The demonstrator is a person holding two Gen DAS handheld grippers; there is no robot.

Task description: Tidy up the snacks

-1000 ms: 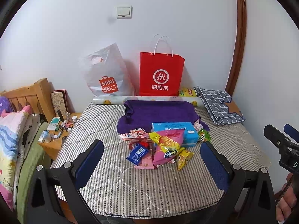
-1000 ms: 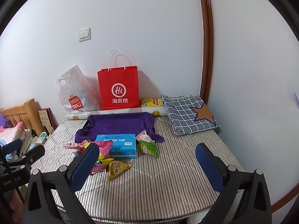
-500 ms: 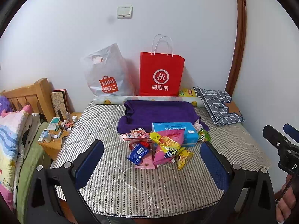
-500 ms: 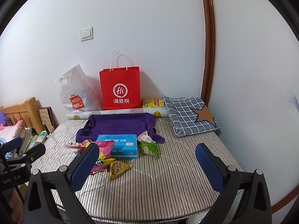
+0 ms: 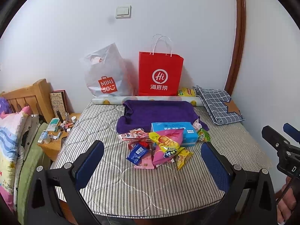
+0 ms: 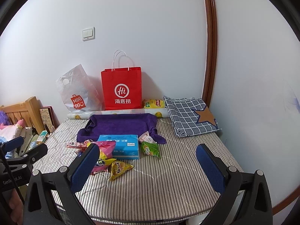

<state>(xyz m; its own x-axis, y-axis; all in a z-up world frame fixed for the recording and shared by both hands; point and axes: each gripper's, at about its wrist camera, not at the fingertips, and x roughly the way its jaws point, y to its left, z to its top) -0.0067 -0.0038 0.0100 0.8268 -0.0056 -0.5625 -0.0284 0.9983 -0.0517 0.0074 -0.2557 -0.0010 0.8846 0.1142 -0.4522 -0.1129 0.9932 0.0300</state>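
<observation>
A pile of snack packets lies mid-table on a striped cloth: a pink bag [image 5: 166,150], a small blue packet [image 5: 137,152], a yellow packet [image 5: 182,157], a green packet [image 5: 203,136] and a light-blue box [image 5: 173,131]. In the right wrist view I see the box [image 6: 121,148], the green packet [image 6: 150,149] and the yellow packet [image 6: 120,168]. My left gripper [image 5: 152,166] is open and empty, short of the pile. My right gripper [image 6: 148,168] is open and empty, right of the pile.
A red paper bag [image 5: 160,75] and a grey plastic bag [image 5: 105,75] stand against the back wall. A purple towel [image 5: 159,114] lies behind the snacks, a checked cloth [image 5: 219,106] at back right. A cluttered nightstand [image 5: 56,131] and bed are left.
Both grippers have drifted very slightly; the view has shifted a little. Nothing on the table has moved.
</observation>
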